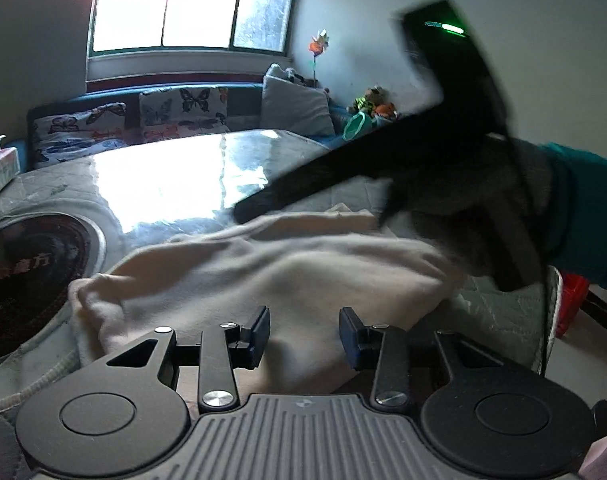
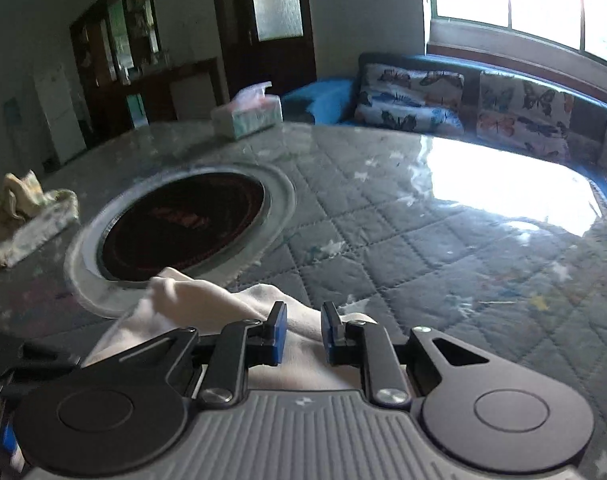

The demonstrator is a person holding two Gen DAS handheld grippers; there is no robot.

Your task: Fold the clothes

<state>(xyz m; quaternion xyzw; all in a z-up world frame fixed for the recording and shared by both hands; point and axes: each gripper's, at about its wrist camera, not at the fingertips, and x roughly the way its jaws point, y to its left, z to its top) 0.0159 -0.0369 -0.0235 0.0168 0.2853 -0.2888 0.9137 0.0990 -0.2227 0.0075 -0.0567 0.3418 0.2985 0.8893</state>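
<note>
A cream-white garment [image 1: 279, 272] lies bunched on the quilted grey table cover [image 1: 151, 196]. My left gripper [image 1: 304, 334] is open and empty just above the garment's near edge. The right gripper's body shows blurred in the left wrist view [image 1: 343, 168], held by a gloved hand over the garment's far side. In the right wrist view my right gripper [image 2: 303, 334] is open over the same garment [image 2: 207, 304], its jaws apart with cloth below them and nothing gripped.
A round dark hotplate [image 2: 183, 228] is set in the table beside the garment. A tissue box [image 2: 247, 110] stands at the far edge. A crumpled patterned cloth [image 2: 23, 208] lies at the left. A sofa with butterfly cushions [image 2: 415, 96] runs behind.
</note>
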